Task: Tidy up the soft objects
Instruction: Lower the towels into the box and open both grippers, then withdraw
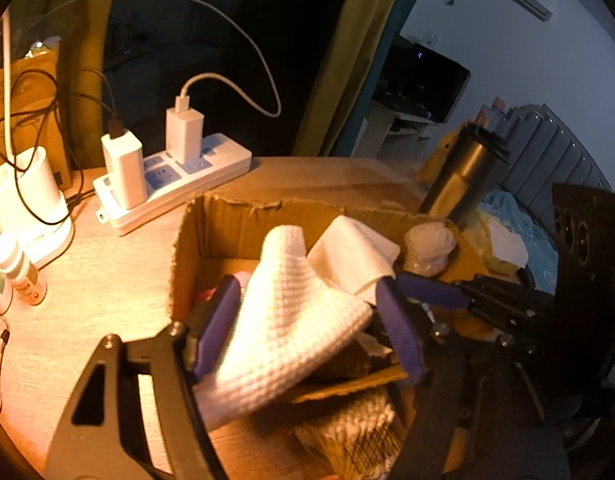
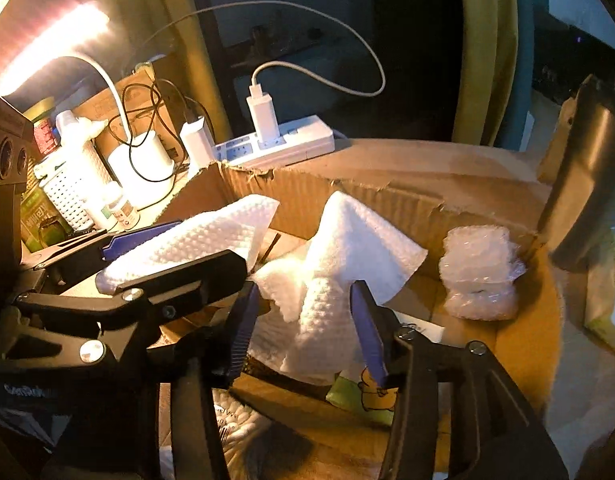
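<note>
A white waffle-textured cloth point(image 1: 291, 316) lies between the purple fingers of my left gripper point(image 1: 307, 304), over an open cardboard box point(image 1: 235, 208). The fingers stand wide, beside the cloth. A second white cloth point(image 2: 339, 264) sits between the purple fingers of my right gripper point(image 2: 303, 320), also spread wide, over the same box point(image 2: 387, 196). In the right wrist view the left gripper point(image 2: 147, 256) reaches in from the left with its cloth point(image 2: 203, 236). The right gripper shows in the left wrist view point(image 1: 427, 292). A bubble-wrap bundle point(image 2: 479, 272) sits in the box's far right corner.
A white power strip point(image 1: 175, 184) with two chargers and cables lies behind the box. A white lamp base point(image 1: 23, 196) and small bottles point(image 1: 23, 272) stand at left. A dark metal tumbler point(image 1: 463, 176) stands right of the box. A pack of cotton swabs point(image 1: 355, 428) lies at the box's near edge.
</note>
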`<state>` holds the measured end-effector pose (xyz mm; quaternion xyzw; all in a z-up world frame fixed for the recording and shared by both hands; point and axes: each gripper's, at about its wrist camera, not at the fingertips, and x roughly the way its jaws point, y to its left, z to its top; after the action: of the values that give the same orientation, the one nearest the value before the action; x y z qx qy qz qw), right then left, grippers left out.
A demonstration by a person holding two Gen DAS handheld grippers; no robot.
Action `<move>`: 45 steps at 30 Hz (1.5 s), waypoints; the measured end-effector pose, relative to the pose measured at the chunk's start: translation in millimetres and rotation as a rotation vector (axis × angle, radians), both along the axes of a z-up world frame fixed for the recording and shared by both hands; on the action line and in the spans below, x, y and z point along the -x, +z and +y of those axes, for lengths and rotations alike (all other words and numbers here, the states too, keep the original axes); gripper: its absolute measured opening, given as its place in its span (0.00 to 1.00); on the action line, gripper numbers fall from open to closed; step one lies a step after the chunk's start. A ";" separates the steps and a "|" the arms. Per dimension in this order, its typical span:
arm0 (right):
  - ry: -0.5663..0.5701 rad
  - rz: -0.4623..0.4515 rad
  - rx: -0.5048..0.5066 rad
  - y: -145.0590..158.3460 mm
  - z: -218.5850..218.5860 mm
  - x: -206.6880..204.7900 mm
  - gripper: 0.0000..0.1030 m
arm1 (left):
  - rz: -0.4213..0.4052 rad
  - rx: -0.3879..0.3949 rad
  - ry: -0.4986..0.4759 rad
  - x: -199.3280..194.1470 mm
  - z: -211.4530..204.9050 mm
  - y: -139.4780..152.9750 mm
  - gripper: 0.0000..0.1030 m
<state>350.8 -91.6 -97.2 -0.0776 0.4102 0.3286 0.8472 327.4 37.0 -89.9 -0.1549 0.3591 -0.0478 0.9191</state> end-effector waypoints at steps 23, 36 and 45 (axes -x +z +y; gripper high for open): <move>-0.047 -0.093 0.020 44.3 -13.2 52.6 0.64 | -0.079 -0.044 -0.004 62.0 -6.7 39.1 0.71; -0.063 -0.116 0.021 50.7 -26.2 86.3 0.65 | -0.084 -0.074 -0.012 102.9 -12.5 42.6 0.72; -0.072 -0.123 0.022 52.8 -32.7 104.2 0.65 | -0.094 -0.074 -0.002 129.2 -9.3 45.1 0.72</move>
<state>246.6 -124.3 -44.3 -0.0921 0.3636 0.2878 0.8812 198.2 27.7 -44.9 -0.1183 0.3171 -0.0426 0.9400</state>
